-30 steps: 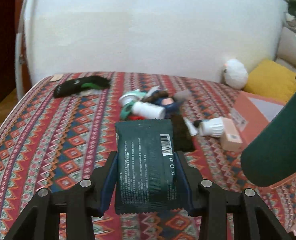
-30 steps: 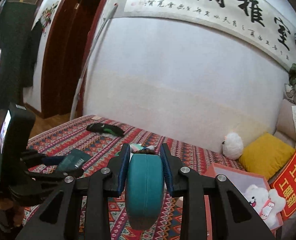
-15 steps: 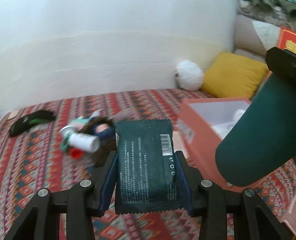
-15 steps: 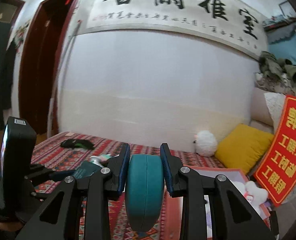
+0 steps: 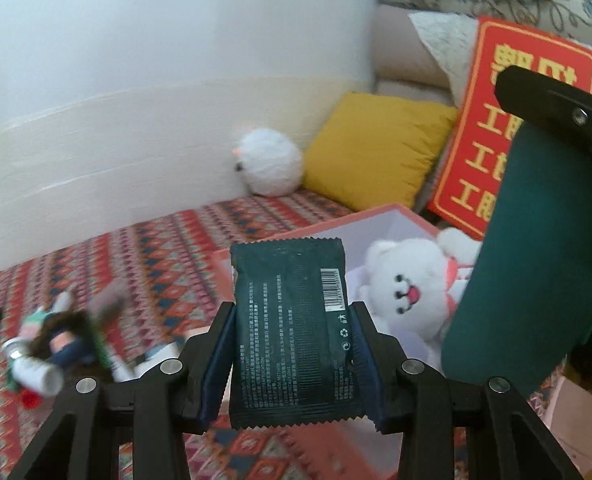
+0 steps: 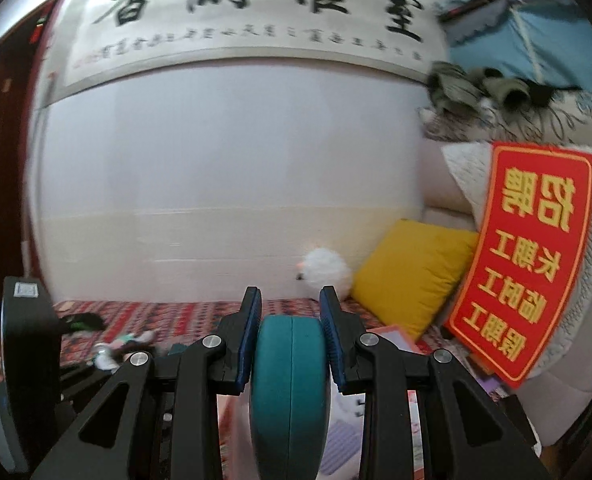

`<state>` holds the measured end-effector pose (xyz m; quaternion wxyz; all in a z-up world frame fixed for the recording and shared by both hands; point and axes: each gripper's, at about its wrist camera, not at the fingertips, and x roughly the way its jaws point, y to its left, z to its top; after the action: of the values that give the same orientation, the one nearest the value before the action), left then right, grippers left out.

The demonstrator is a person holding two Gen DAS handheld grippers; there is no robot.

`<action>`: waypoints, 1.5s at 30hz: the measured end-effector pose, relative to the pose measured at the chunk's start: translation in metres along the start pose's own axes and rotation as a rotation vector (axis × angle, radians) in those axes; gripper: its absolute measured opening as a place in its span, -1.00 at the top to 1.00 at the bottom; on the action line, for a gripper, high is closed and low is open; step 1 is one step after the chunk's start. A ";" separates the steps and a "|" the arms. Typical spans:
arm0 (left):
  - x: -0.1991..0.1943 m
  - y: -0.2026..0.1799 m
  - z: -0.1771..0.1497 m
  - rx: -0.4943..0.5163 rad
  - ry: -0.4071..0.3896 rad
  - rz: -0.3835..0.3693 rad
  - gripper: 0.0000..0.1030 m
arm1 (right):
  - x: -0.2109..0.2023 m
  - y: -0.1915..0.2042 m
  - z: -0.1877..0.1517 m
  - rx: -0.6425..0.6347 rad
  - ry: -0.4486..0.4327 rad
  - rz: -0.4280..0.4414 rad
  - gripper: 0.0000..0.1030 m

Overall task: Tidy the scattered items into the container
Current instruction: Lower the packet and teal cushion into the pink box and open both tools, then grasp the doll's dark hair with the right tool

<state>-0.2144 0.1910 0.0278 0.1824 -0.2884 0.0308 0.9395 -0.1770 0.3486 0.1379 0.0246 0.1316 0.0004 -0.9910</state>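
Dark green packet [image 5: 291,320]; teal case [image 6: 289,396]; pink box [image 5: 296,236]; yellow cushion [image 5: 376,152]; red geometric-patterned bedspread [image 5: 135,264].

Illumination is soft, diffuse and even; shadows are faint and no glare appears. Both fisheye views curve straight lines toward the frame edges, with dark vignetting at the right-wrist corners. Motion blur smears the heap of small scattered items [image 5: 55,344] at lower left.

L gripper [image 5: 291,320] was raised, level, both fingers pressed flat vs the sides of a dark green sachet [image 5: 289,328] standing upright btwn them. R gripper [image 6: 291,312] was also raised, jaws clamped on a teal disc-shaped case [image 6: 289,392] held edge-on, w/ blue pads [image 6: 251,336] touching its faces. Grippers sat side by side, near each other.
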 end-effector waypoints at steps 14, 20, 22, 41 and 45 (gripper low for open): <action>0.124 -0.056 0.035 0.043 0.126 -0.074 0.05 | 0.102 -0.075 -0.046 0.062 0.208 -0.157 0.40; 0.157 -0.041 0.030 -0.067 0.193 -0.068 -0.59 | 0.110 -0.080 -0.055 0.086 0.155 -0.223 -0.60; 0.159 -0.035 0.029 -0.074 0.186 -0.054 -0.59 | 0.113 -0.079 -0.054 0.094 0.149 -0.228 -0.69; 0.041 0.055 -0.002 -0.092 0.055 0.141 -0.78 | 0.076 0.034 -0.037 0.082 0.096 -0.031 -0.80; 0.015 0.111 -0.044 -0.151 0.094 0.227 -0.79 | 0.070 0.076 -0.036 0.114 0.085 0.124 -1.00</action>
<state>-0.2425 0.0857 -0.0230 0.0510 -0.3394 0.0007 0.9392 -0.2311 0.2690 0.0851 0.0782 0.1743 -0.0633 -0.9795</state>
